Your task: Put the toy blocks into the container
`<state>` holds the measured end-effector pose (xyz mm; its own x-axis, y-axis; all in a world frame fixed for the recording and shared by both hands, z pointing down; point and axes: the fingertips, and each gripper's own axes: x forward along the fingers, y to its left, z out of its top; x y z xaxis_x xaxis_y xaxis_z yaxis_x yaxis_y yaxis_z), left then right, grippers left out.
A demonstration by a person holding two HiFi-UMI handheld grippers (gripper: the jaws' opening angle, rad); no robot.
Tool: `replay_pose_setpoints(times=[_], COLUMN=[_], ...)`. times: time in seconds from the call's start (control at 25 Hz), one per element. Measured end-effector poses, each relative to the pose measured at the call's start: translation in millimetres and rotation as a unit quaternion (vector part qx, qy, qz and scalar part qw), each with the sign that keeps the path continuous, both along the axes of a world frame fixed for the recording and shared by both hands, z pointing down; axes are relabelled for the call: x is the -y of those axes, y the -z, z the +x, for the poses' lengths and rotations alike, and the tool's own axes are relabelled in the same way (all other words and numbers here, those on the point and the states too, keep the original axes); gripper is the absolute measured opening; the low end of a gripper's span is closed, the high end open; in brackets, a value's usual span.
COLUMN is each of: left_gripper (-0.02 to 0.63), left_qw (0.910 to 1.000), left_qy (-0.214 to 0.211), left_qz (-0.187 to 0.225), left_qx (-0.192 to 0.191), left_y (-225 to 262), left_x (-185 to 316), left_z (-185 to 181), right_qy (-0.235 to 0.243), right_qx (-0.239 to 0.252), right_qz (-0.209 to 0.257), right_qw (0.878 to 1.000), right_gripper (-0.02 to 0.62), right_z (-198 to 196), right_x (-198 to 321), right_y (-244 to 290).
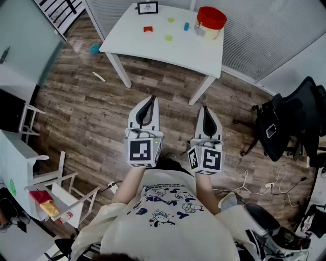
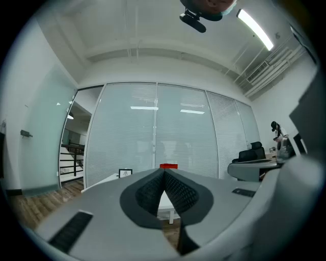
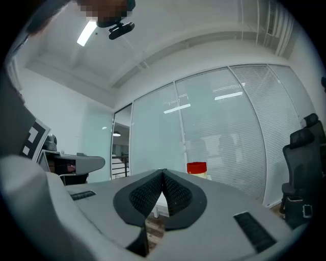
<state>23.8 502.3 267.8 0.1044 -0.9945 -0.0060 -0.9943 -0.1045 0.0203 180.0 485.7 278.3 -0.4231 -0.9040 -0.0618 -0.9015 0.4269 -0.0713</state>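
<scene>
Jaws of the left gripper (image 1: 151,97) and right gripper (image 1: 205,108) are clenched empty, while toy blocks (image 1: 147,29), judged light, rigid, best pinched across flat sides, are scattered on the far table (image 1: 153,48).

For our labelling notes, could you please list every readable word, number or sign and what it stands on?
Nothing is legible.
Framed card on the white table: print too small.
Shirt: lettering among the cartoons too blurred.
Cubes on the left gripper and right gripper: square patterns, no words.
</scene>
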Motion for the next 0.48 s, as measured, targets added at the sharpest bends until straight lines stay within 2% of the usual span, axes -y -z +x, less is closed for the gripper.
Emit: replay_pose_setpoints(times=[0.32, 0.48], left_gripper=[0.032, 0.032], left_qw=[1.0000, 0.9999], left_qy=[0.005, 0.006], left_qz=[-0.003, -0.007], left_qx=[0.006, -0.006], left_y=[-3.9, -3.6], left_x=[-0.5, 3.9], left_z=[2.3, 5.3], right_qy=[0.004, -0.004], right_qx=[0.001, 0.006], right_qz=[-0.001, -0.004], right_qw=[1.000, 1.000], right_gripper=[0.023, 0.025], right_z=[1.9, 9.0], right_x=[0.3, 6.4], right_y=[-2.3, -4.0])
